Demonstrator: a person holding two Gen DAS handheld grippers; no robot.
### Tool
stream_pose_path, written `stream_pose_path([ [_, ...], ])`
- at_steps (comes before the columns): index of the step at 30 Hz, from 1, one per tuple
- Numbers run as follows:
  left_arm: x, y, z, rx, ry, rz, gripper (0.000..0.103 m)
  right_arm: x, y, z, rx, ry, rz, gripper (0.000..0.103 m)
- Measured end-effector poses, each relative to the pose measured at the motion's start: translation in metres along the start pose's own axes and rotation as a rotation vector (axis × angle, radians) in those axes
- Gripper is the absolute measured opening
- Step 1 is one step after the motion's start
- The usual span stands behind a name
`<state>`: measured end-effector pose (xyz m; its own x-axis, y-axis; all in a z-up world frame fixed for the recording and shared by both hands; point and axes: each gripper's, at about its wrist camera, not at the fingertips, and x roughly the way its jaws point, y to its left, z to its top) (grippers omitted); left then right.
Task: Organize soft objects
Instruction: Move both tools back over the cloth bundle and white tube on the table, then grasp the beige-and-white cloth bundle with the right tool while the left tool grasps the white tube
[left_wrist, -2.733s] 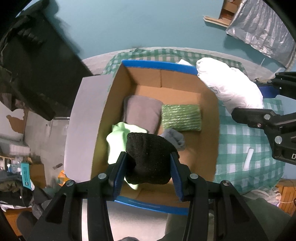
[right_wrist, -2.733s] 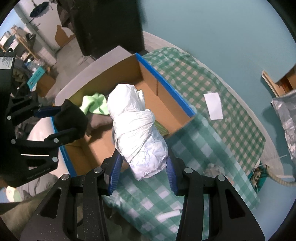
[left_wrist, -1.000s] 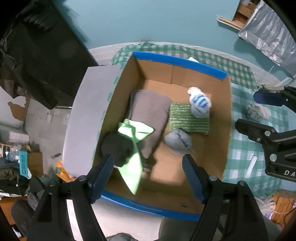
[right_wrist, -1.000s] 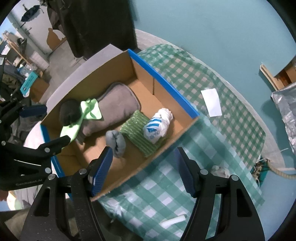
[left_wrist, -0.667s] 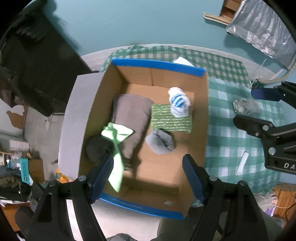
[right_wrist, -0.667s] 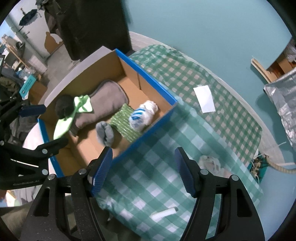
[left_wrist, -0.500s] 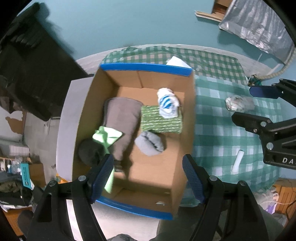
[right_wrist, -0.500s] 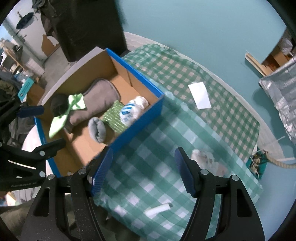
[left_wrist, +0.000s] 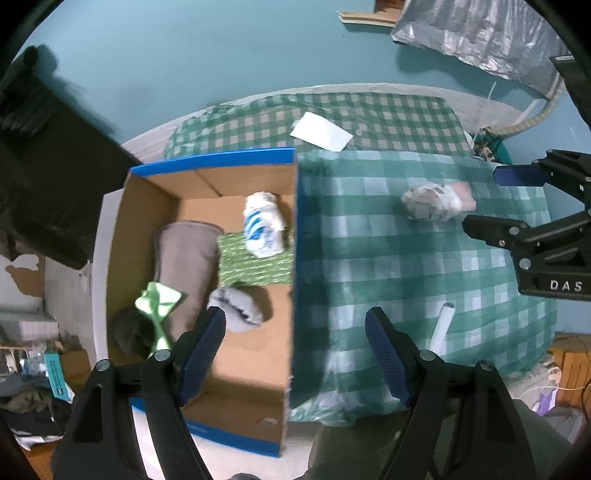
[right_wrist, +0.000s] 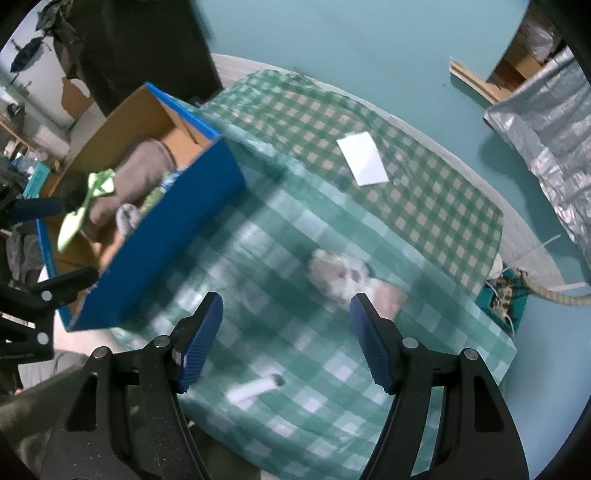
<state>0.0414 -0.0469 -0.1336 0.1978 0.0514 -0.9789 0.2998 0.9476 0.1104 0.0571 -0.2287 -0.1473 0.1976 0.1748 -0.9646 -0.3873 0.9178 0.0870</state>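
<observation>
A cardboard box (left_wrist: 236, 373) with blue edges (right_wrist: 159, 247) holds a grey cushion (left_wrist: 186, 258), a green striped cloth (left_wrist: 255, 264), a white and blue bundle (left_wrist: 263, 229), a grey sock ball (left_wrist: 238, 309), a lime cloth (left_wrist: 157, 304) and a black bundle (left_wrist: 127, 330). A crumpled grey-white and pink soft bundle (left_wrist: 434, 202) lies on the green checked cloth (left_wrist: 369, 240); it is blurred in the right wrist view (right_wrist: 347, 277). My left gripper (left_wrist: 295, 347) is open and empty above the box's right wall. My right gripper (right_wrist: 286, 328) is open and empty above the checked cloth, near the bundle.
A white paper sheet (left_wrist: 320, 132) lies at the far side of the cloth (right_wrist: 364, 158). A small white tube (left_wrist: 441, 326) lies near the front (right_wrist: 255, 391). Silver foil sheeting (right_wrist: 550, 122) and a rope (right_wrist: 554, 297) are on the teal floor to the right.
Both grippers let go of their bundles into the box and opened. Both have since moved right, away from the box and over the checked cloth toward the crumpled bundle.
</observation>
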Motion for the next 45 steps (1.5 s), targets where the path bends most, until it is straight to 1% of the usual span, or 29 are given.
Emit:
stream_pose_path([
  [6,0.014,-0.028,0.011,0.042,0.013,-0.003,0.08,0.014,-0.031,-0.008,-0.004,0.02,0.004,0.072],
  [12,0.032,-0.048,0.017,0.072,0.046,-0.009,0.08,0.033,-0.048,-0.009,-0.043,0.037,0.003,0.072],
  [19,0.064,-0.069,0.021,0.095,0.094,-0.023,0.08,0.063,-0.05,-0.001,-0.15,0.055,-0.017,0.072],
  [22,0.074,-0.076,0.021,0.105,0.1,-0.033,0.08,0.076,-0.047,0.003,-0.192,0.055,-0.006,0.072],
  [26,0.089,-0.076,0.021,0.083,0.117,-0.053,0.08,0.092,-0.043,0.007,-0.237,0.059,-0.009,0.072],
  [29,0.095,-0.076,0.021,0.068,0.113,-0.061,0.08,0.102,-0.04,0.007,-0.271,0.068,-0.017,0.072],
  [34,0.102,-0.074,0.017,0.048,0.13,-0.085,0.08,0.123,-0.035,0.007,-0.336,0.092,-0.057,0.072],
  [38,0.104,-0.076,0.013,0.058,0.138,-0.084,0.08,0.135,-0.034,0.007,-0.337,0.12,-0.065,0.072],
  [39,0.104,-0.076,0.012,0.06,0.138,-0.087,0.08,0.137,-0.033,0.006,-0.334,0.127,-0.065,0.07],
  [40,0.104,-0.076,0.011,0.061,0.139,-0.09,0.08,0.139,-0.033,0.005,-0.327,0.138,-0.06,0.064],
  [45,0.099,-0.078,0.007,0.077,0.136,-0.099,0.08,0.142,-0.032,-0.003,-0.287,0.164,-0.042,0.057],
])
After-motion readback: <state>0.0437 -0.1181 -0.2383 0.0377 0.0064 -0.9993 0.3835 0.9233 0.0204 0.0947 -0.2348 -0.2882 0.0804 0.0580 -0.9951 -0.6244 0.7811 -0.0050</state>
